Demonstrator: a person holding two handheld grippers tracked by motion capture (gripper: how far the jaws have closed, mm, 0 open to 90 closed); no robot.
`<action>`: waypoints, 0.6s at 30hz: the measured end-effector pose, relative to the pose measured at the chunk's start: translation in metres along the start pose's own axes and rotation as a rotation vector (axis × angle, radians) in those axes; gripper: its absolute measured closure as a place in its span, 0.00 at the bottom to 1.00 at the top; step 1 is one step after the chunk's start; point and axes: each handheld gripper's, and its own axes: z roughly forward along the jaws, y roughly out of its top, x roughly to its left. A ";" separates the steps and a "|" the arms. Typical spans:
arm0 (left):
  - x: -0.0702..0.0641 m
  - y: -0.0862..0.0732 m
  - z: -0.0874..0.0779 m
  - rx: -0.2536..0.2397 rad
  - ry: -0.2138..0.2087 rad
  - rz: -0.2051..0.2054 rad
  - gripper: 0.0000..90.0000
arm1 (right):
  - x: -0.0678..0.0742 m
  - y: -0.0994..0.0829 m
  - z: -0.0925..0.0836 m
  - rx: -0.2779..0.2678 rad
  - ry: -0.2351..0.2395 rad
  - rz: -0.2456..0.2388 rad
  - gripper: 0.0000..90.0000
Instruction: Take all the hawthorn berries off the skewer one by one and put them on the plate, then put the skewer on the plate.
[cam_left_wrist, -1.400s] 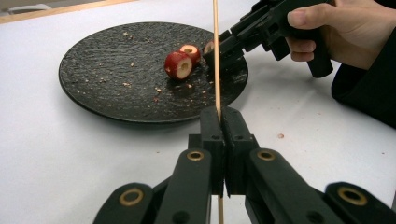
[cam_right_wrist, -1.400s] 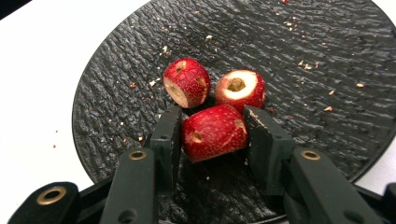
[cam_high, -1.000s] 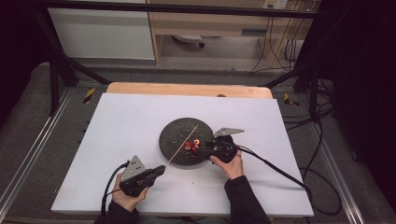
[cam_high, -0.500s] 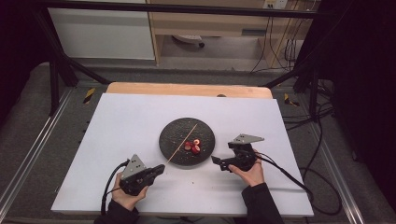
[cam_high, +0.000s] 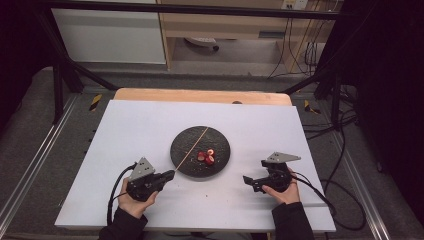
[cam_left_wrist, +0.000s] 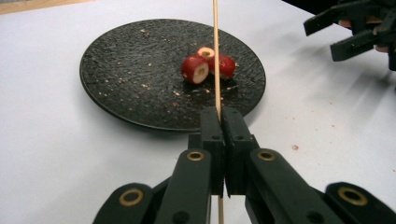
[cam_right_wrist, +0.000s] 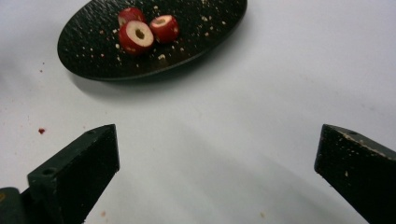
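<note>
A white table (cam_high: 150, 125), wood showing along its far edge, stands on a grey floor with black frame posts, cables at the right and pale cabinets behind. At the table's middle sits a dark round plate (cam_high: 187, 145) carrying three red fruit pieces (cam_high: 206, 157), clustered toward its right-hand part. Your left hand (cam_high: 131, 204) rests near the table's near edge, left of the plate, and your left gripper (cam_high: 169, 175) points toward the plate with its jaws pressed shut on a thin wooden skewer (cam_high: 192, 147), which runs from the jaws out across the plate toward its far rim. Your right hand (cam_high: 284, 192) lies near the near right corner, clear of the plate, and your right gripper (cam_high: 248, 181) aims left with its jaws spread wide and holding nothing. The left gripper view brings out crumbs on the plate (cam_left_wrist: 140, 70), the pale cored centres of the fruit pieces (cam_left_wrist: 205, 65) and the skewer (cam_left_wrist: 216, 56) passing just over them. The right gripper view adds small red specks on the table (cam_right_wrist: 243, 140) beside the plate (cam_right_wrist: 93, 56).
</note>
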 end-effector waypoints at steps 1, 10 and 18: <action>0.001 0.002 0.001 0.004 0.003 0.004 0.98 | -0.002 -0.002 -0.001 0.001 -0.002 0.003 0.01; 0.005 0.022 0.008 0.028 0.018 0.005 0.98 | -0.010 -0.014 -0.012 -0.014 -0.001 0.014 0.01; 0.010 0.034 0.022 0.047 0.034 -0.015 0.98 | -0.010 -0.017 -0.012 -0.001 -0.004 0.004 0.01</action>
